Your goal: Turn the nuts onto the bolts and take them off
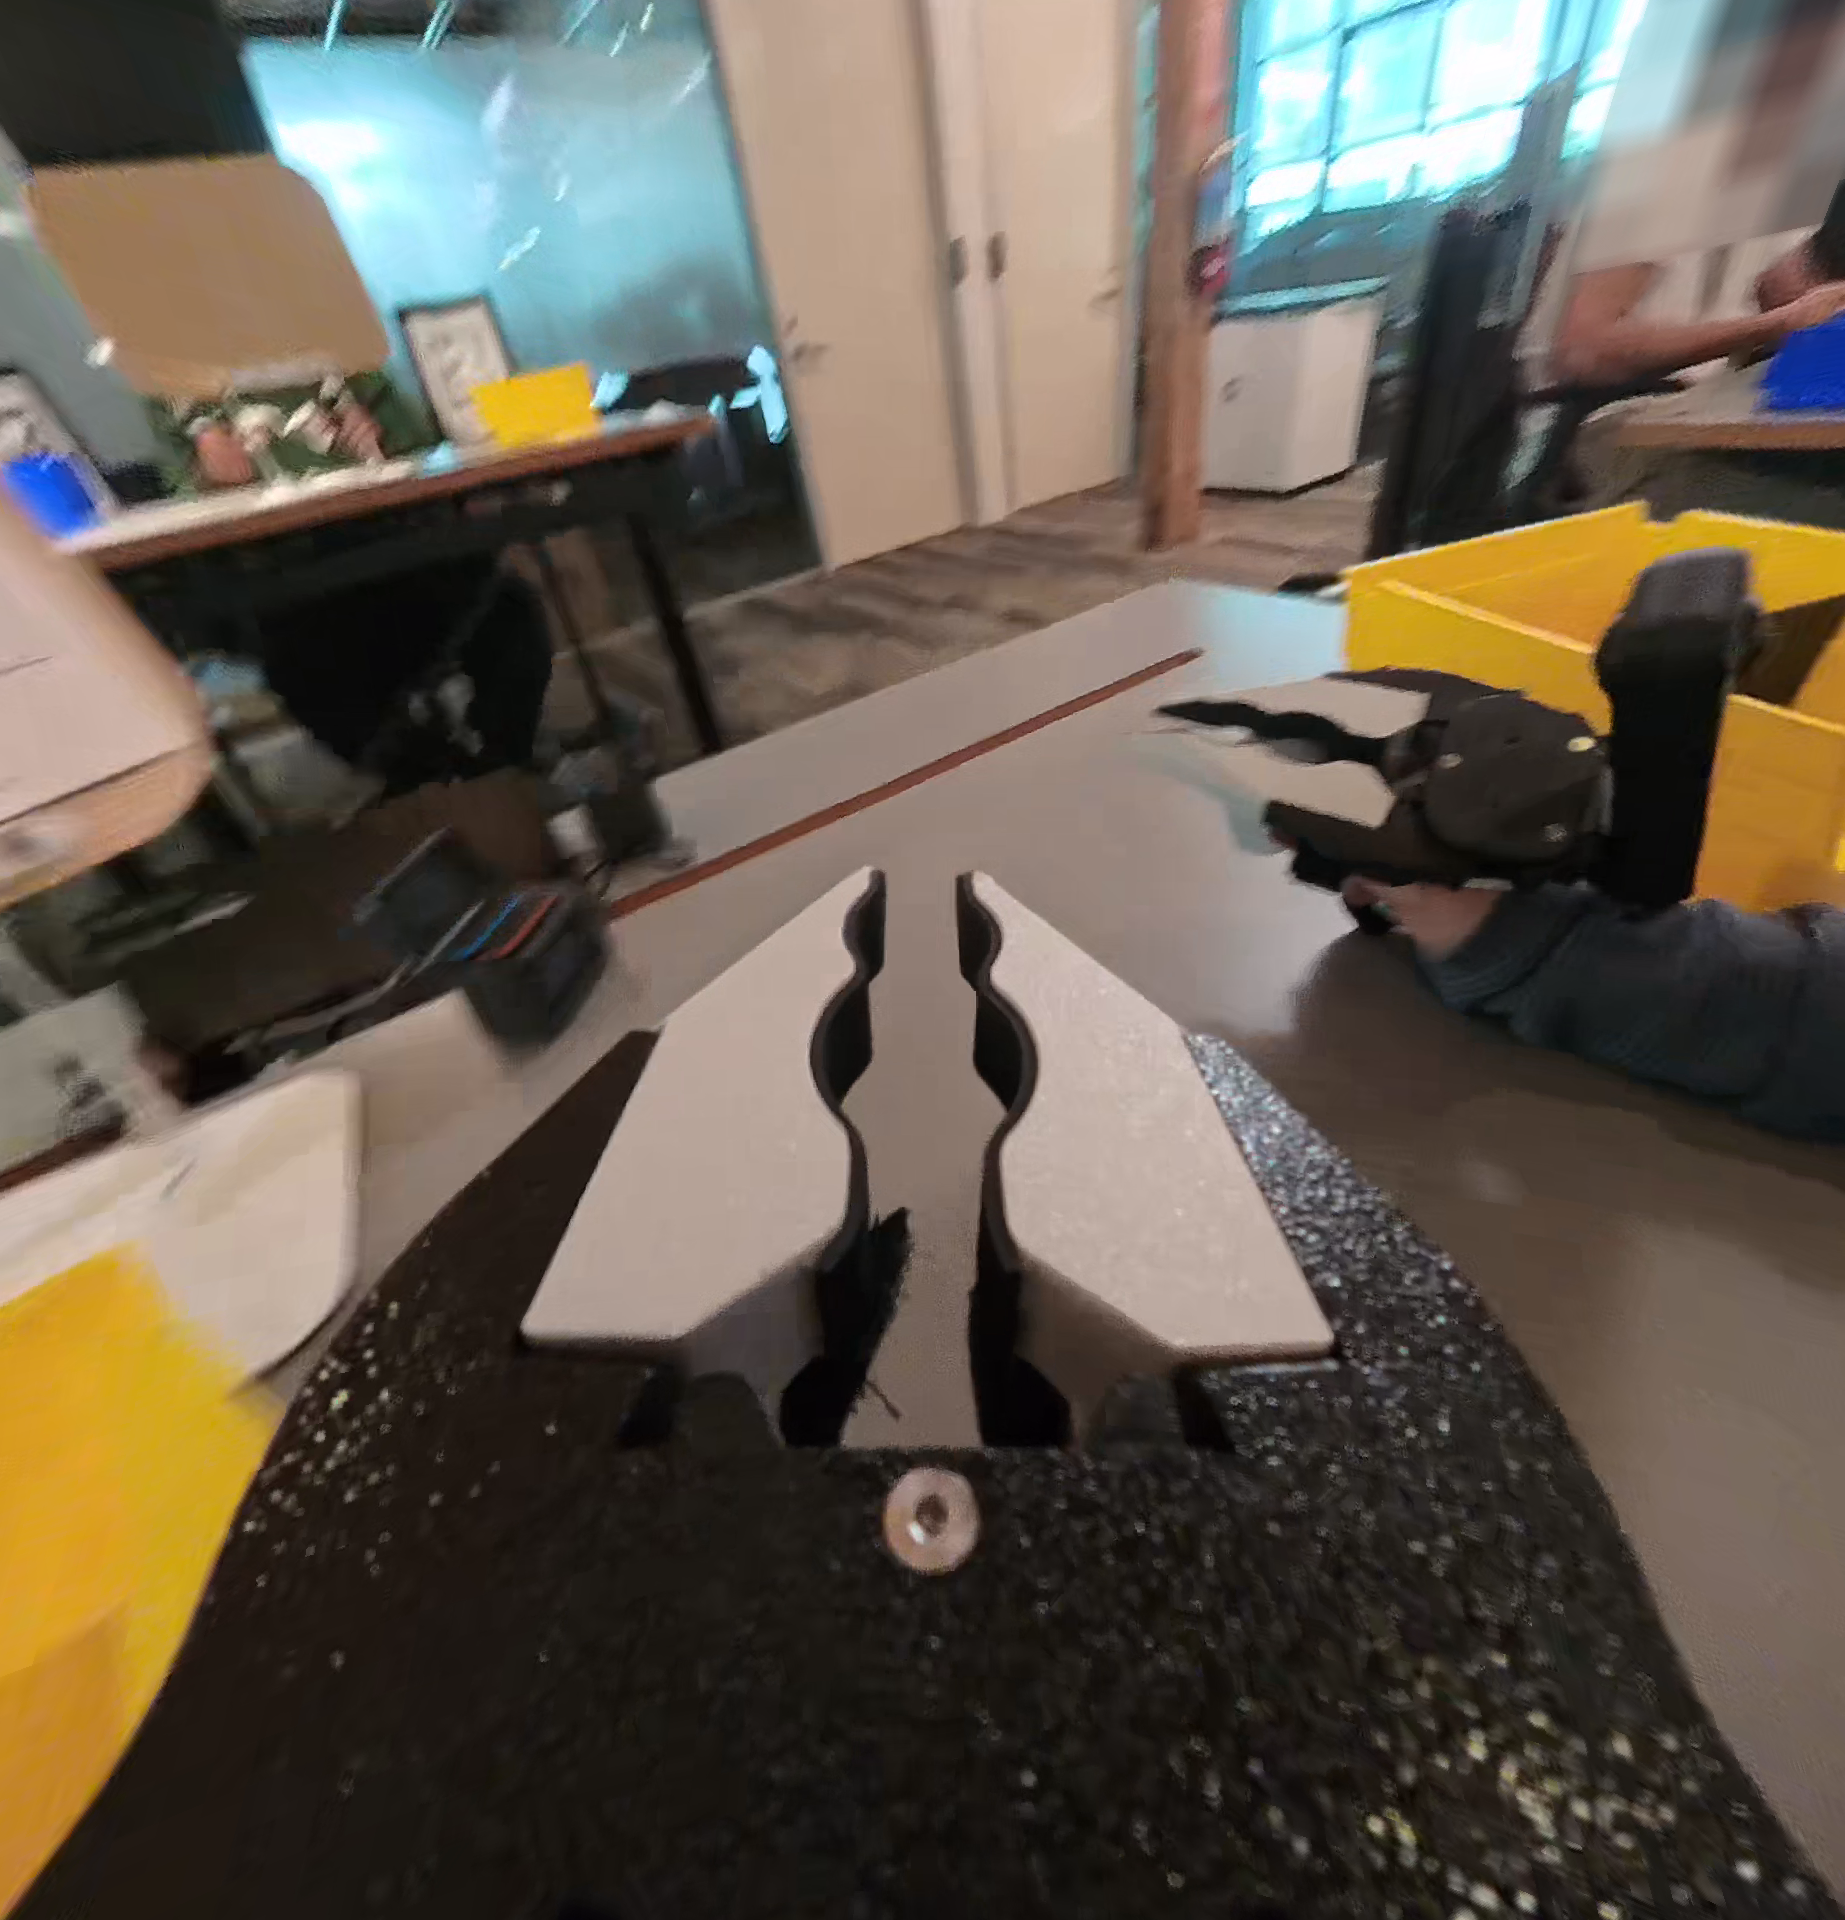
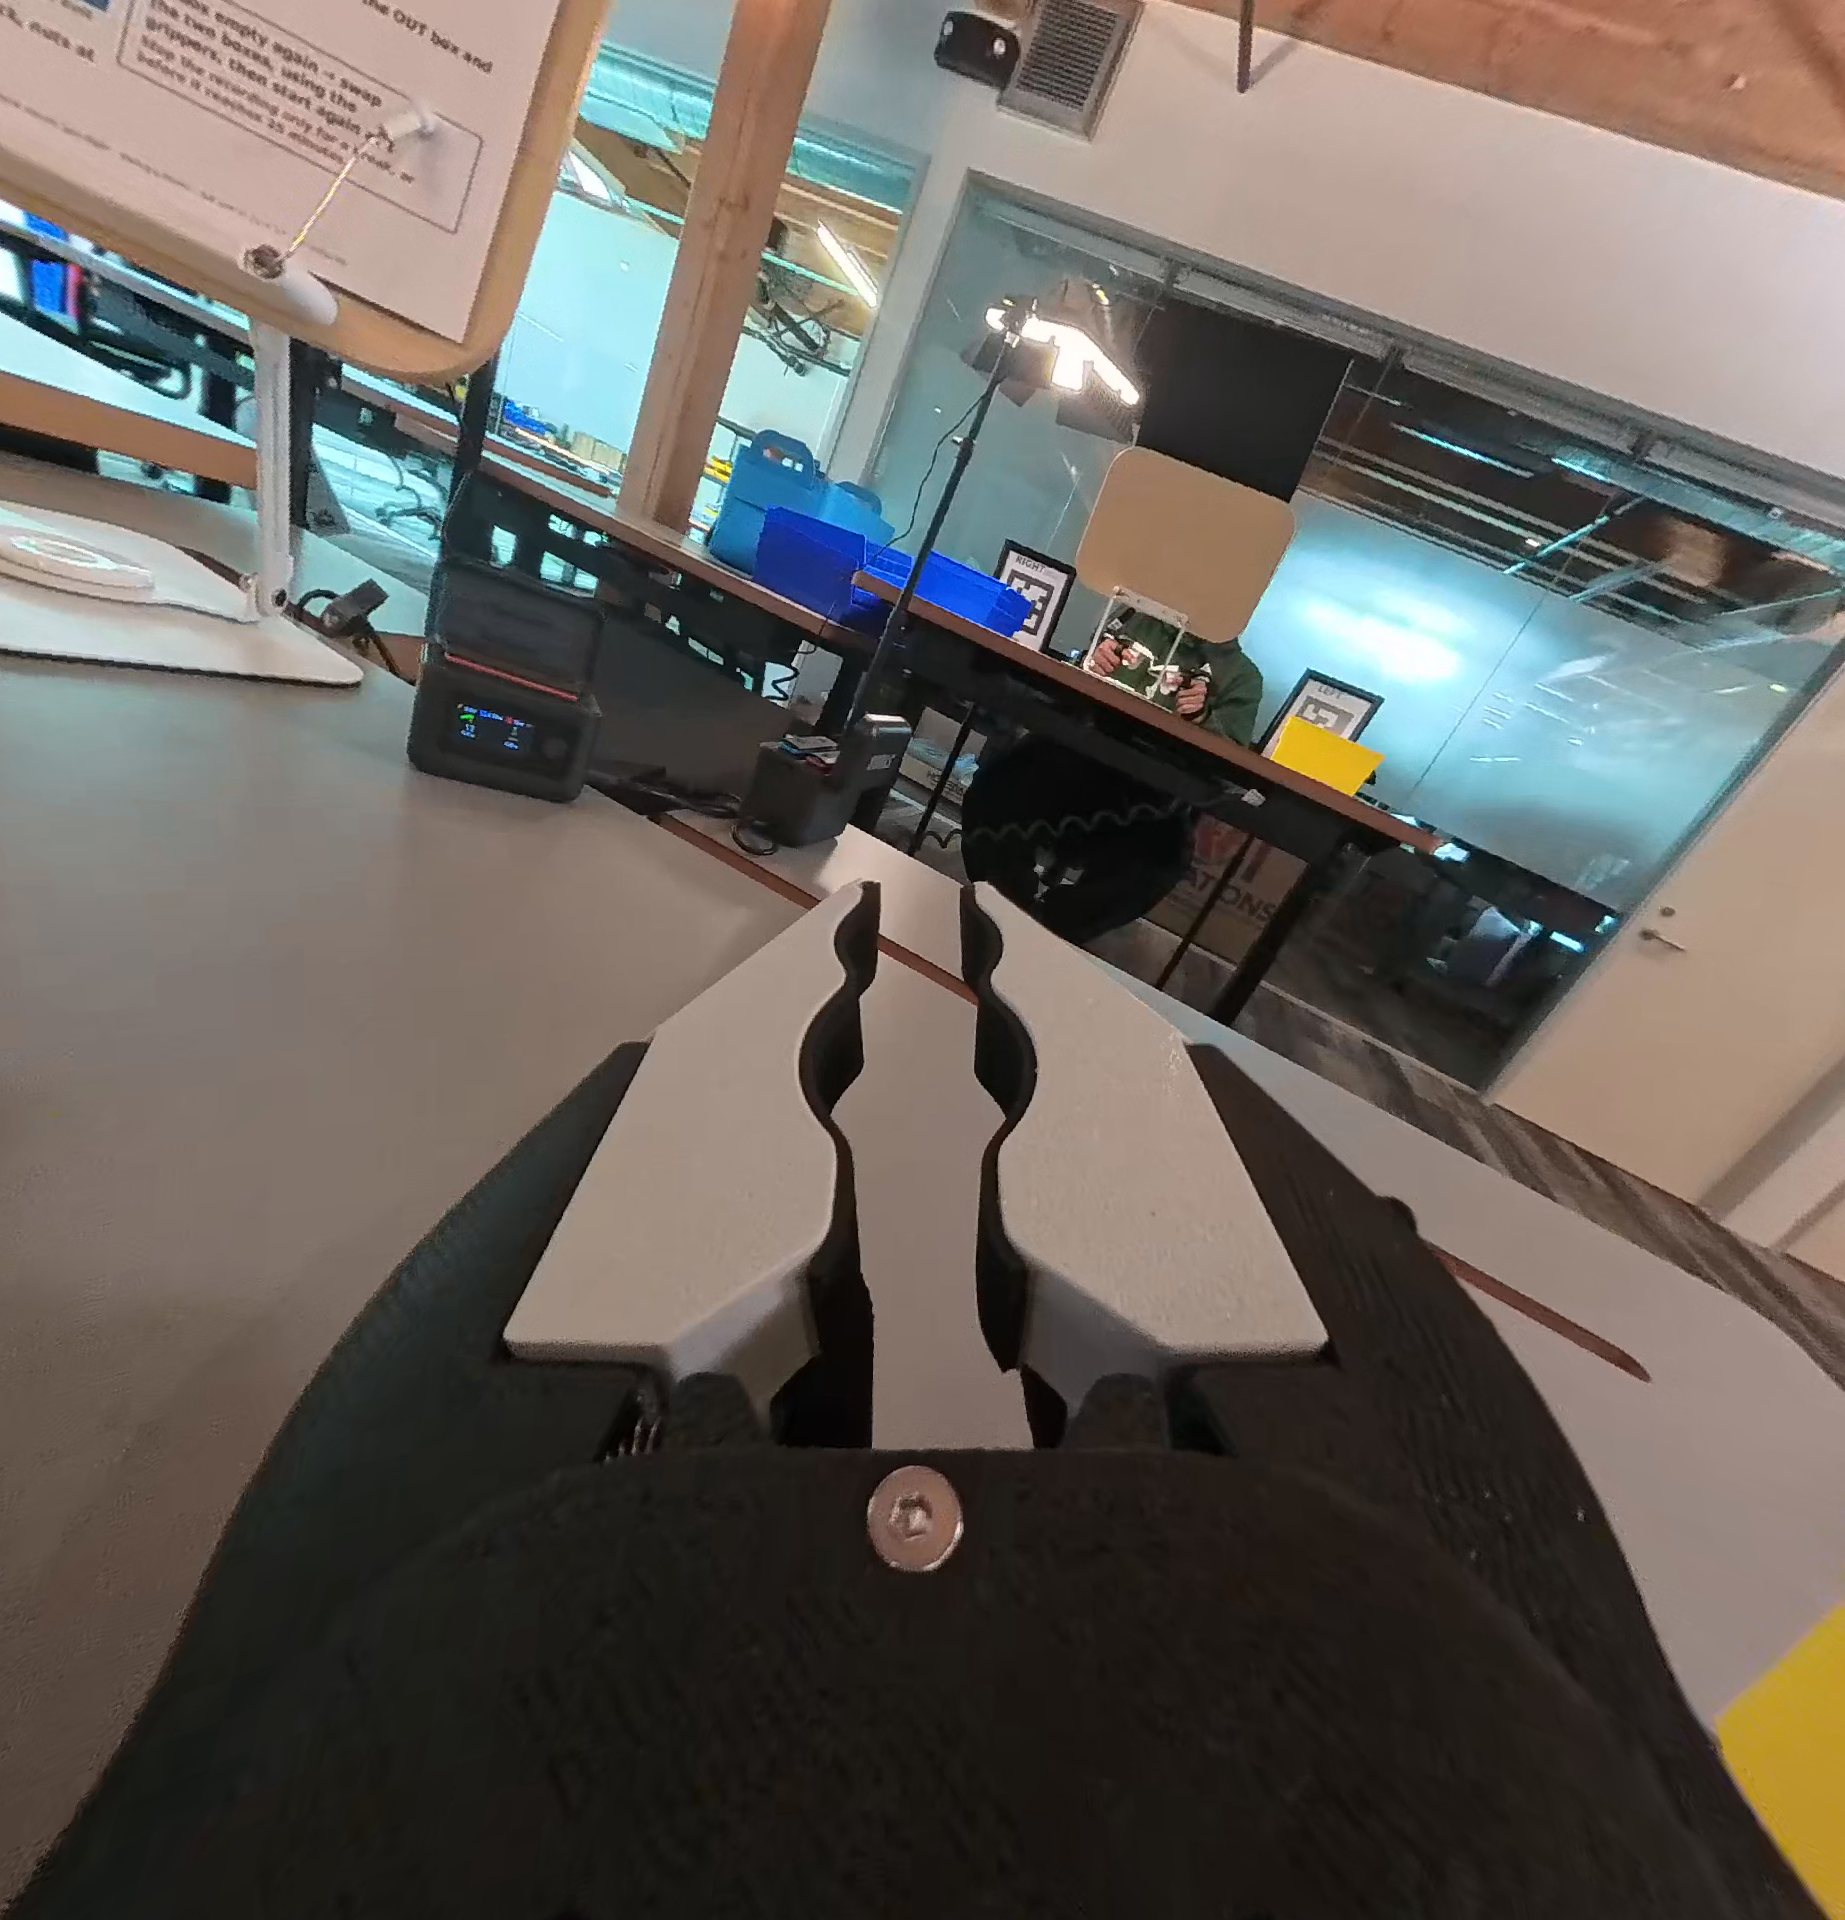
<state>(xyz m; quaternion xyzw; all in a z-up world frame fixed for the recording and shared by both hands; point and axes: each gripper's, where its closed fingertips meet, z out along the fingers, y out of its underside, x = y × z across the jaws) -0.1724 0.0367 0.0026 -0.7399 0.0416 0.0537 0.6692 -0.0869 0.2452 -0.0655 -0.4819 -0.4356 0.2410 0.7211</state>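
Flanking both narrowly parted, empty grippers (left (image 1: pixel 920 894), right (image 2: pixel 920 902)), two yellow bins (image 1: pixel 1583 623) (image 1: pixel 76 1455) hide their contents.

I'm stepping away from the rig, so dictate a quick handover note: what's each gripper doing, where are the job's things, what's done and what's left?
Left gripper: open, empty, above the grey tabletop.
Right gripper: open, empty, low over the same tabletop; it also shows in the left wrist view, in front of the yellow plastic bin.
No nuts or bolts visible in either view; the bin's contents are hidden.
Done: nothing I can confirm.
Left: as far as can be seen, the whole job.
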